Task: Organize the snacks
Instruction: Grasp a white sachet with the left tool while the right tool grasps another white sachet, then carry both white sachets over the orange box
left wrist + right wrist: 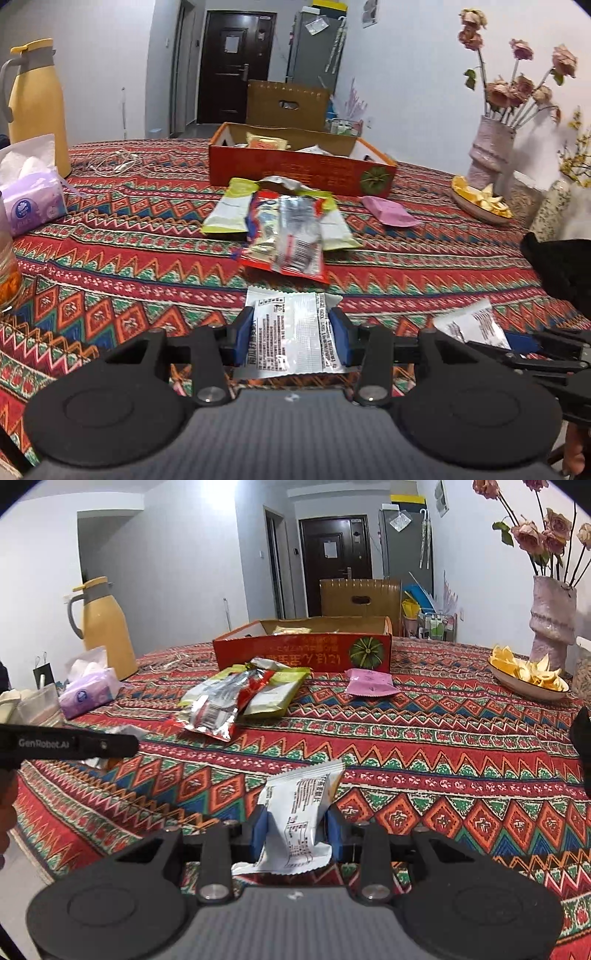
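Observation:
My left gripper (291, 332) is shut on a white snack packet (291, 332), held over the near part of the table. My right gripper (295, 827) is shut on another white snack packet (299, 819); it also shows at the right of the left wrist view (476, 328). A heap of snack bags (284, 229) lies mid-table, also seen in the right wrist view (236, 694). A pink packet (389, 210) lies to its right. Behind stands an open red box (303, 170) with several snacks inside, also in the right wrist view (303, 651).
A yellow thermos jug (37, 107) and a purple tissue pack (31, 203) stand at the left. A dish of orange peel (480, 201) and a vase of dried roses (489, 151) stand at the right. A white cable (114, 164) lies near the jug.

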Action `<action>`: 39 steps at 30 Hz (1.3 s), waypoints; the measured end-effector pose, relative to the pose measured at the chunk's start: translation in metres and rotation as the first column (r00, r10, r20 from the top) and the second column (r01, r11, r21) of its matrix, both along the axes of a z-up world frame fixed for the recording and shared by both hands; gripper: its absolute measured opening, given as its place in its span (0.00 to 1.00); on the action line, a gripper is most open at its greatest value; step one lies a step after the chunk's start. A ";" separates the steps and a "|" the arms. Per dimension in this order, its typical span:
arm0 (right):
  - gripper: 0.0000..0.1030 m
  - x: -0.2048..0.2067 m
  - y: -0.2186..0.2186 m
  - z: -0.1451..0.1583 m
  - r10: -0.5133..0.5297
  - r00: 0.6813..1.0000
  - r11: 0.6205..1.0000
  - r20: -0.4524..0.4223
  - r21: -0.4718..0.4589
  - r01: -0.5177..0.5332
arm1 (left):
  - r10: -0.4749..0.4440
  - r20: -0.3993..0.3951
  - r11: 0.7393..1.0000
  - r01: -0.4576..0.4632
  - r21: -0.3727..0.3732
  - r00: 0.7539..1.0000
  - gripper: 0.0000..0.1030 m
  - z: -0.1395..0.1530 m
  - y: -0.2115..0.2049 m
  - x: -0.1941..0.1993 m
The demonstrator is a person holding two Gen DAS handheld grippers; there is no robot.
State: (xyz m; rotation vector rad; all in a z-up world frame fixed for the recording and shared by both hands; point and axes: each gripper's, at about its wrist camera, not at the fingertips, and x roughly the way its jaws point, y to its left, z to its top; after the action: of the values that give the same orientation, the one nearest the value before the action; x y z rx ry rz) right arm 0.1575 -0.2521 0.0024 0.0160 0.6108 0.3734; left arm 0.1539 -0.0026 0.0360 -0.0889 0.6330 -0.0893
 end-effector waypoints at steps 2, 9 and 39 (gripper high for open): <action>0.32 -0.003 0.000 0.002 0.001 1.000 1.000 0.010 -0.003 -0.001 | -0.004 0.003 1.000 0.004 0.004 1.000 0.43 0.001 -0.003 -0.004; 0.32 0.006 -0.002 0.003 -0.004 1.000 1.000 0.019 0.015 0.004 | -0.005 0.008 1.000 0.005 0.010 1.000 0.43 0.006 -0.001 0.008; 0.33 0.417 0.077 0.029 0.061 0.998 0.998 0.006 0.016 -0.061 | -0.038 0.017 0.998 0.037 0.059 0.999 0.44 0.024 -0.017 0.427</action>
State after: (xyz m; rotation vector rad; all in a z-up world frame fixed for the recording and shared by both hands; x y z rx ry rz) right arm 0.5747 -0.1746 0.0314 0.0119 0.6041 0.4372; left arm 0.5806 -0.0197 0.0595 -0.0196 0.6190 -0.1080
